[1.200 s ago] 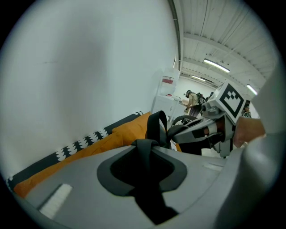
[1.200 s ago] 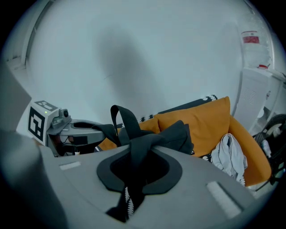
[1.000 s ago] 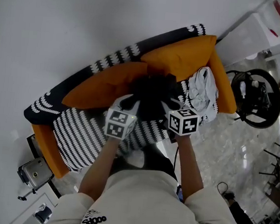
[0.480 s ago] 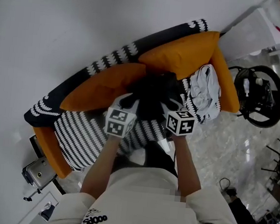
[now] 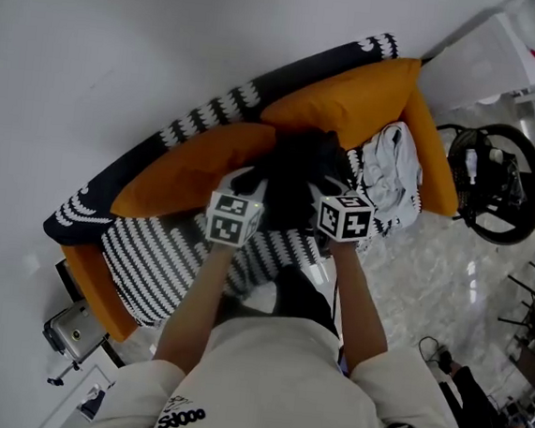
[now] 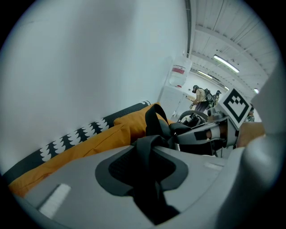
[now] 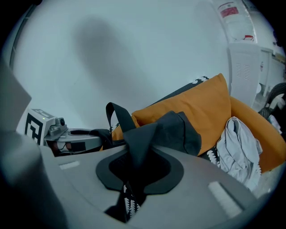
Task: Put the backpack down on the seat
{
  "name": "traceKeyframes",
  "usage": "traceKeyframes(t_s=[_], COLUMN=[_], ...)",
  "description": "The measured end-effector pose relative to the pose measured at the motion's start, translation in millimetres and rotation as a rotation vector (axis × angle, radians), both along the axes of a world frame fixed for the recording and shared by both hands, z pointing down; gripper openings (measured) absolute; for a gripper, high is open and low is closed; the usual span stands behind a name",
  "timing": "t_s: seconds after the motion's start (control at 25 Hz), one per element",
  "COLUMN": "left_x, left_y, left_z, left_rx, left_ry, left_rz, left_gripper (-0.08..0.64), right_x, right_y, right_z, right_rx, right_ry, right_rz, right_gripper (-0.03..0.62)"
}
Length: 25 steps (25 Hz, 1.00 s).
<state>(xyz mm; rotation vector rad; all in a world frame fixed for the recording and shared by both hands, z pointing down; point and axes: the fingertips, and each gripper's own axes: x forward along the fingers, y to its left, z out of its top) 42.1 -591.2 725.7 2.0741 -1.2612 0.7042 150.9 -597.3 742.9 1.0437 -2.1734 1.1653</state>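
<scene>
Holding the backpack (image 5: 294, 178) low over the striped seat (image 5: 155, 259), the person is keeping both tongs on it so it is leaning upright against the orange cushions (image 5: 192, 163). The left gripper (image 6: 147, 176) is easing its jaws apart around a black strap (image 6: 154, 125), which seems pinched even so. The right gripper (image 7: 138, 174) is clenching the backpack's dark fabric, steadying it.
</scene>
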Motion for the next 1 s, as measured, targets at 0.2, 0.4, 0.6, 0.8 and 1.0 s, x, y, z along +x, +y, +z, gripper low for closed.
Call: traceKeyframes(t_s=[0.2,0.4,0.6,0.8,1.0], left_x=[-7.2,-16.0,-18.9,-20.0,-31.5], left_y=[-4.2,14.8,48.1,95.7,135.9], left_z=[4.1,5.9,4.1,4.0,-2.7], left_rx=[0.013,0.009,0.002,-0.041,-0.039], left_ry=[-0.008,-0.014,-0.043,-0.088,-0.05], left_rz=[-0.02,-0.011,0.045,0.085,0.08], left_gripper=[0.12,0.255,0.295,0.311,0.312], right_x=[-4.6,-6.5,-6.8,18.2,36.7], right_y=[-4.0,18.7,49.9,77.0,110.2], right_z=[1.3,-5.7,-10.7,-31.6,-69.6], right_rx=[-0.006,0.016,0.038,0.095,0.159], right_ry=[0.003,0.012,0.079,0.148,0.162], right_rz=[-0.042,-0.136,-0.19,-0.093,0.03], right_gripper=[0.054,0.139,0.3,0.308,0.3])
